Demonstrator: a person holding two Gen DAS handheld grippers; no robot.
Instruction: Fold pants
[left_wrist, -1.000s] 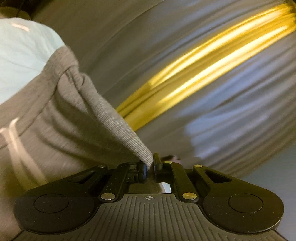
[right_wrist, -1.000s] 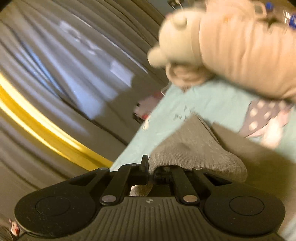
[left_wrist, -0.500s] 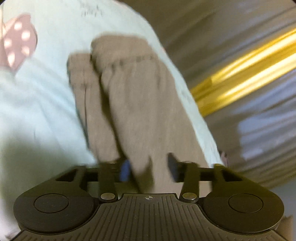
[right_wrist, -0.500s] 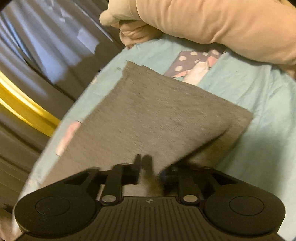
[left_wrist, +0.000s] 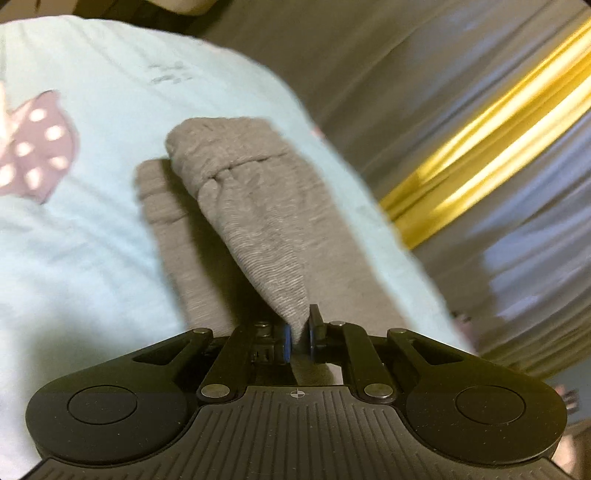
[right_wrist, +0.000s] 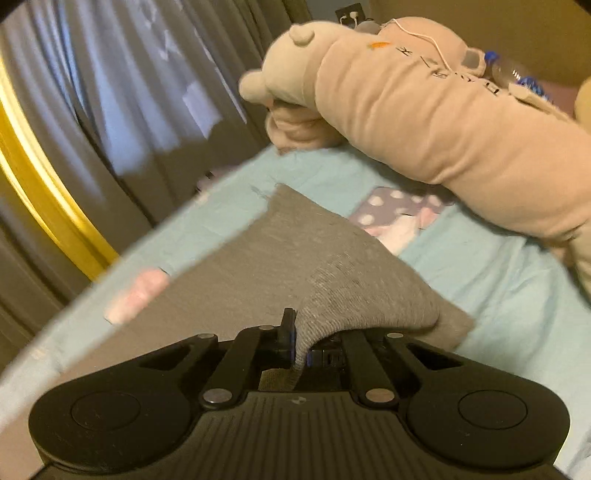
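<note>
Both the left gripper (left_wrist: 298, 338) and the right gripper (right_wrist: 301, 343) are pinching the soft, floppy grey pants (left_wrist: 255, 206) at the edges, jaws nearly closed; corners look like the best hold.

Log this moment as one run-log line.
left tool: shut on grey knit pants | right tool: shut on pants edge | pants: partly lifted over light-blue bedsheet | fold: unfinished

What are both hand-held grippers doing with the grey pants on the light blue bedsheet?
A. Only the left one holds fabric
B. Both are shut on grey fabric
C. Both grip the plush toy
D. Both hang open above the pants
B: the left hand-held gripper pinches a raised fold of the grey pants, and the right hand-held gripper also has grey fabric clamped between its fingers, while the plush toy lies untouched beyond.
</note>
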